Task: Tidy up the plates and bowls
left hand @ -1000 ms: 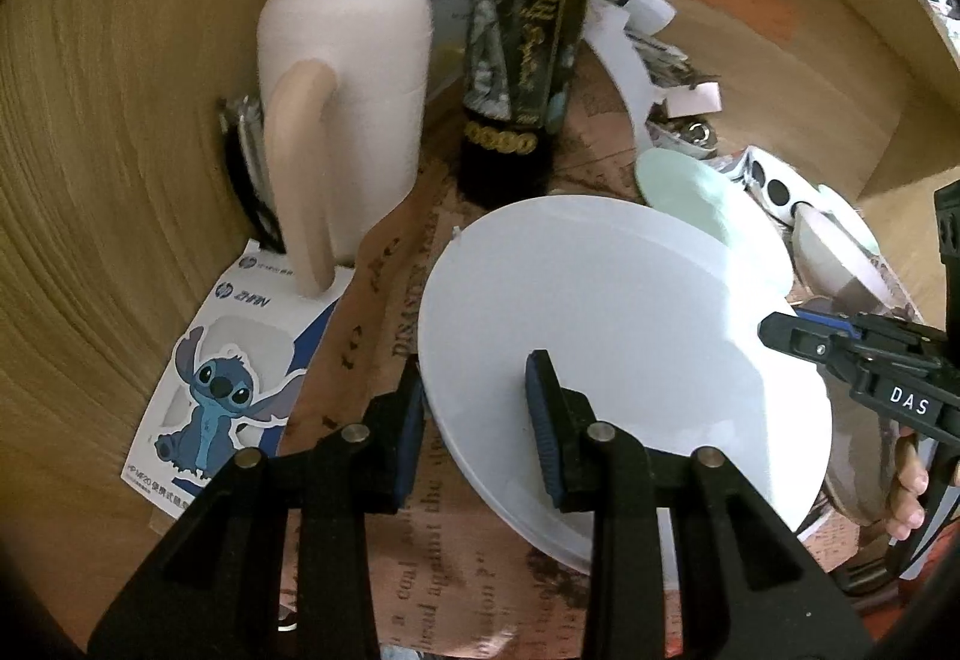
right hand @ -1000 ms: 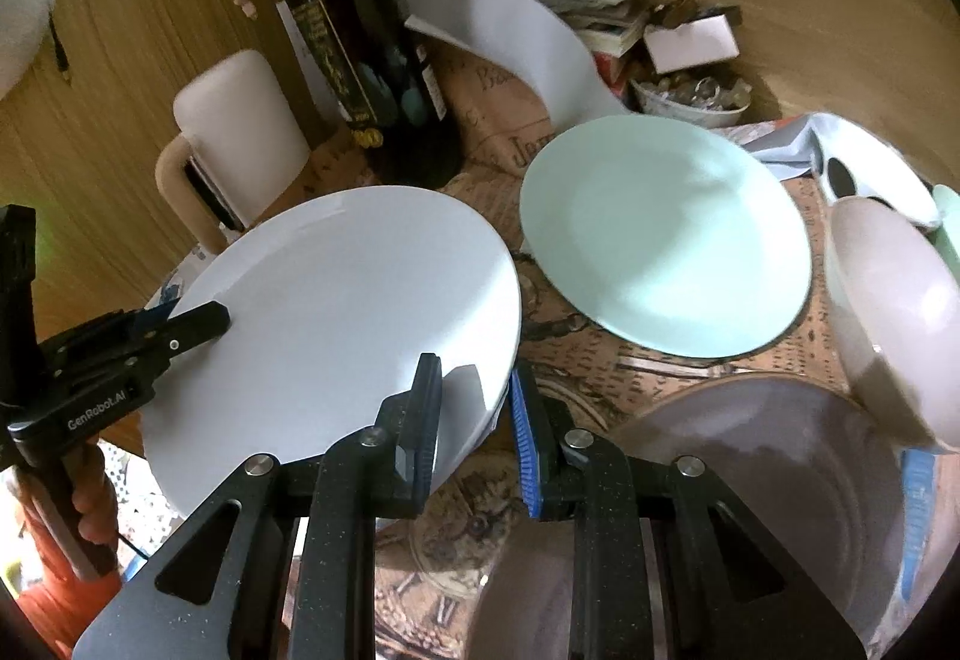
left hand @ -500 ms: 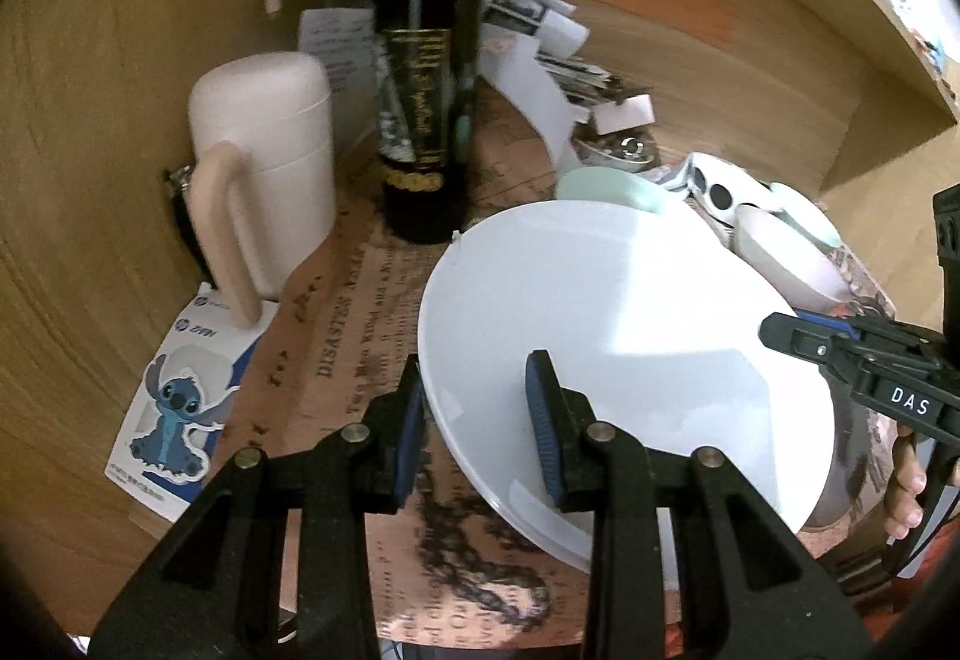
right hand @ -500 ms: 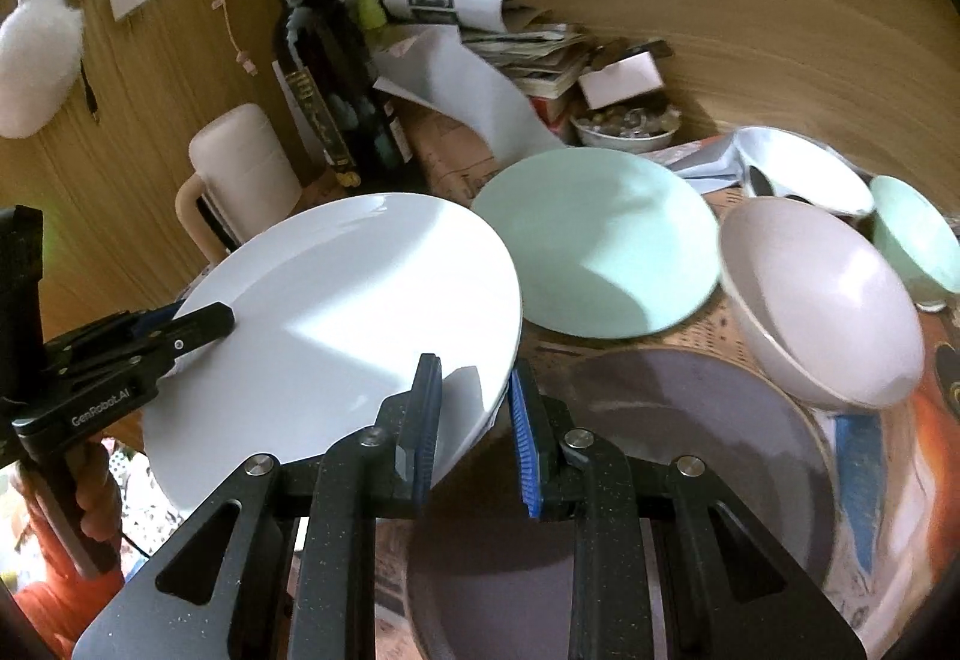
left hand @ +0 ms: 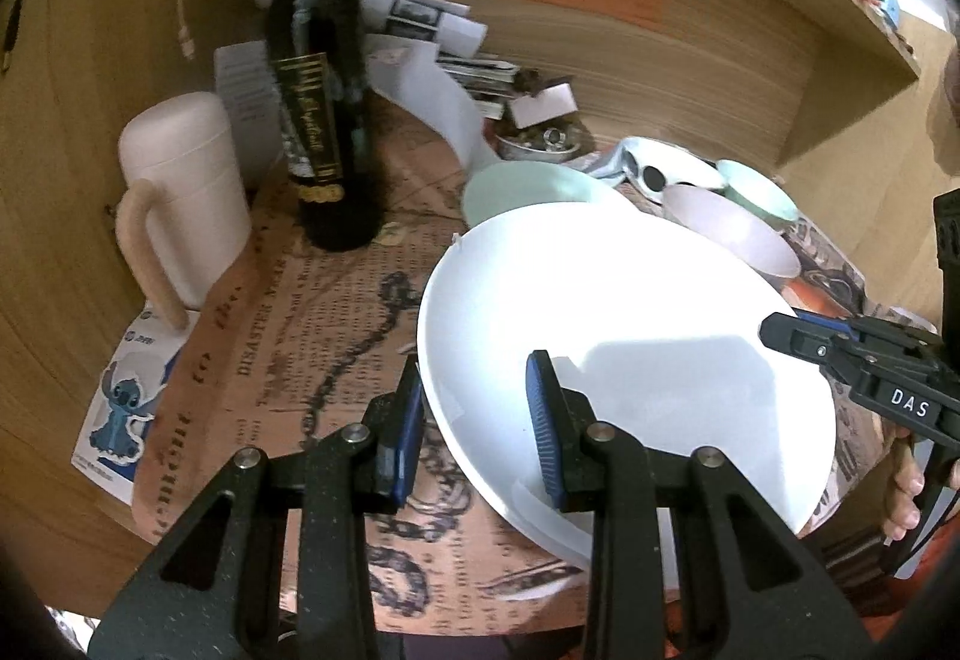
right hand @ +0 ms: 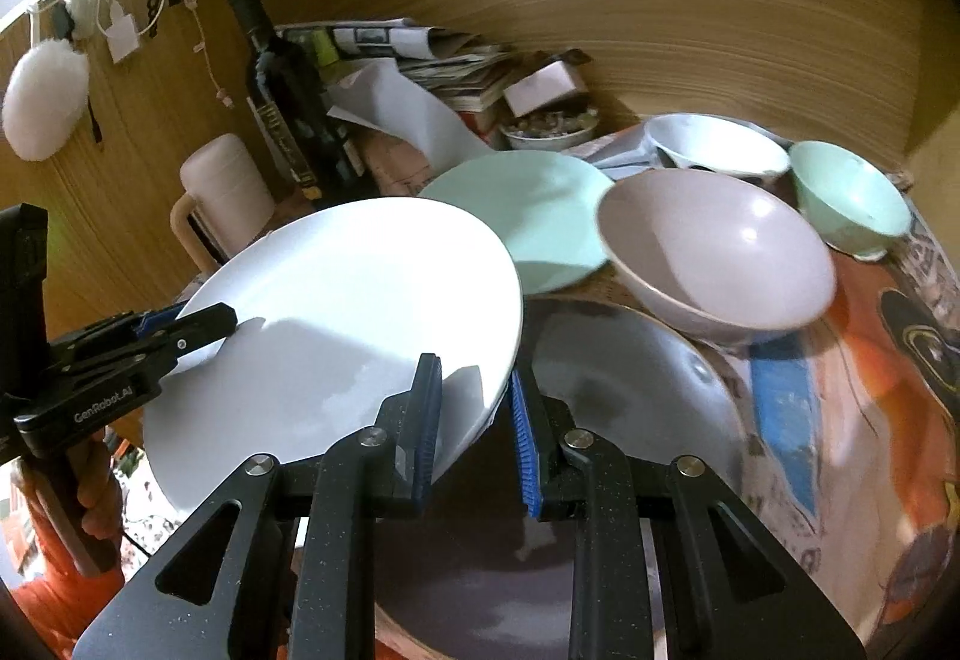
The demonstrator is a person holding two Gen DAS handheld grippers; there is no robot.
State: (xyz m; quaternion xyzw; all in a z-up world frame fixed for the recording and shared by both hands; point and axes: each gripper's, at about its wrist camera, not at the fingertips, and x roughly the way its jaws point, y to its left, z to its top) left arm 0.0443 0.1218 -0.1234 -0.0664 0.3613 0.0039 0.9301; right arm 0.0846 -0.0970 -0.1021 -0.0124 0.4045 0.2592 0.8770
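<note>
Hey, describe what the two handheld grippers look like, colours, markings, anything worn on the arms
Both are matte black, speckled plastic with triangular cut-outs and silver pivot bolts, and their jaws carry ribbed blue pads. The left gripper has white "GenRobot.AI" lettering on its side; the right gripper reads "DAS". An orange sleeve shows below the left one.

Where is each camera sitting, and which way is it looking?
Left wrist: sits on the left gripper, looking forward and down along its fingers at the round white plate it grips, the dark wine bottle and pale lidded mug; the right gripper and fingers of a hand show.
Right wrist: sits on the right gripper, facing the same plate, a mint-green plate and a pale pink bowl; the left gripper shows.
Shared: plate, bottle, mug, each other's gripper.
</note>
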